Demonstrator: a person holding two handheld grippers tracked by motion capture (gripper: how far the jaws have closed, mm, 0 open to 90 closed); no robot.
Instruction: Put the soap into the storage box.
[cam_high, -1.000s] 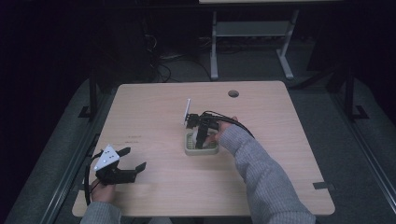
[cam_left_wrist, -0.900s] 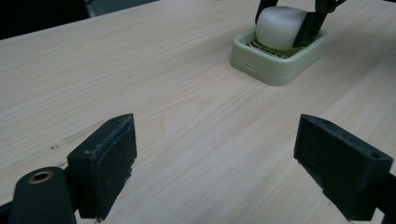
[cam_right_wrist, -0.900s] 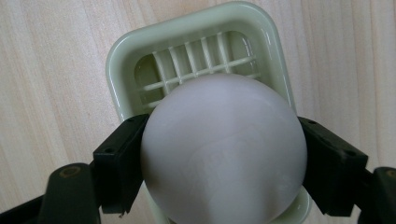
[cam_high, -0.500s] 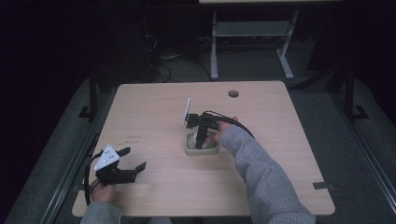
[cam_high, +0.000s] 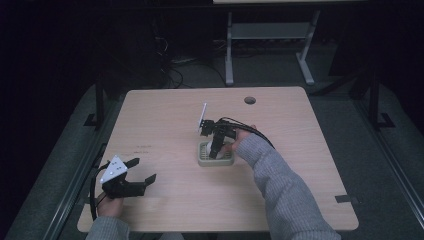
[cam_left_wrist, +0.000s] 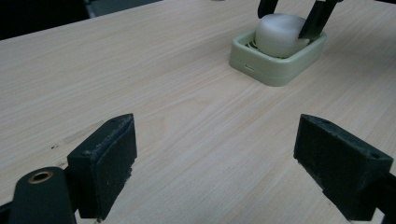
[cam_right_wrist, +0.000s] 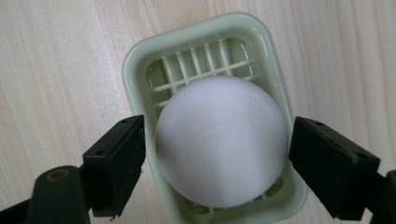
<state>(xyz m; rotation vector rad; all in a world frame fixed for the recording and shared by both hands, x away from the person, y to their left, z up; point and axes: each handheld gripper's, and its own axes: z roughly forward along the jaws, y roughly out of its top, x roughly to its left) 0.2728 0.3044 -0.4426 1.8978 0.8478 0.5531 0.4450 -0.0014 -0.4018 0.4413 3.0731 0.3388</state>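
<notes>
Nothing has moved over the last second: your right gripper (cam_right_wrist: 217, 163) still brackets the white soap (cam_right_wrist: 222, 140) in the green dish (cam_right_wrist: 135, 60) at frame centre, jaws wide, neither visibly touching. Your left gripper (cam_high: 139, 172) waits wide open, lower left, so the grasp isn't made yet.

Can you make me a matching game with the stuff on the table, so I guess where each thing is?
Things:
1. round white soap bar
2. pale green slatted plastic soap dish
3. left claw
4. right claw

Places or states:
a. open, near the table's front left corner
b. open, a jaw on each side of the soap
c. lying in the dish
d. mid-table, on light wood

Pairs: 1-c, 2-d, 3-a, 4-b
</notes>
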